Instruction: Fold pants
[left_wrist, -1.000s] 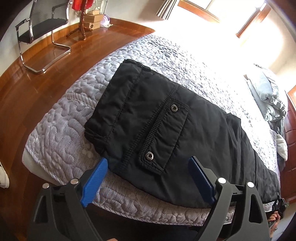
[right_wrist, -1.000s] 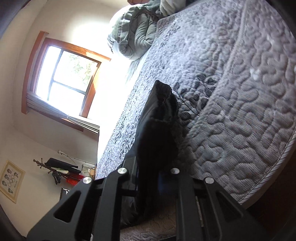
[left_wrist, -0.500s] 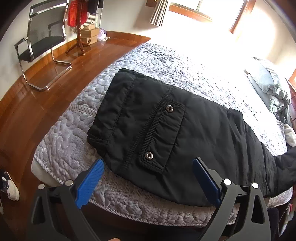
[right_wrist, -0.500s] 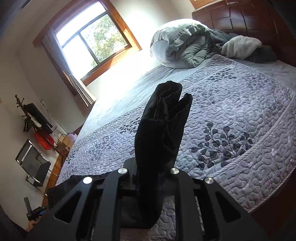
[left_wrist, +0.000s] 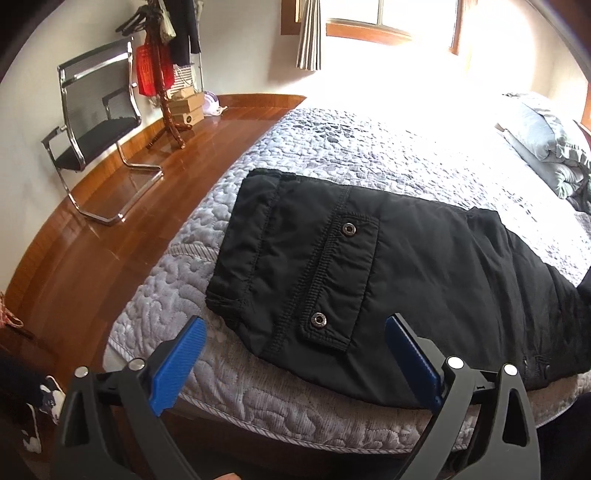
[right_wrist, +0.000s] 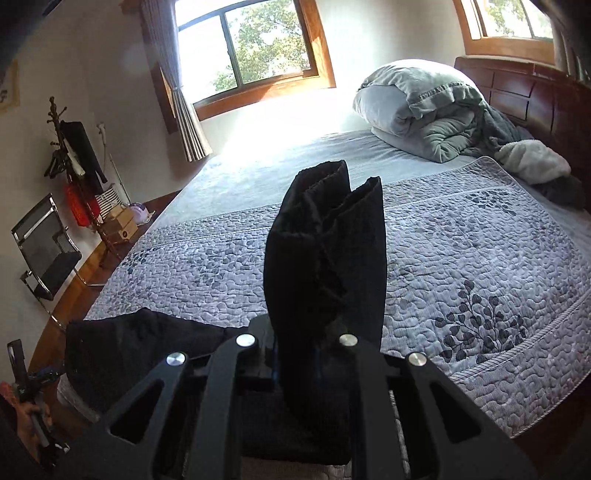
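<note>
Black pants lie along the near edge of the bed, waistband to the left, a snap pocket facing up. My left gripper is open, its blue pads spread wide just in front of the waist end, holding nothing. My right gripper is shut on the pants' leg cuffs, which stand up bunched between its fingers, lifted above the bed. The rest of the pants trail to the left in that view.
The bed has a grey quilted cover, with a rolled duvet and pillow at the wooden headboard. A metal chair, a coat stand and boxes stand on the wooden floor beyond the bed's foot.
My right gripper has lifted the leg cuffs off the bed and swung them upright. My left gripper has drawn back a little from the waistband and stays open.
</note>
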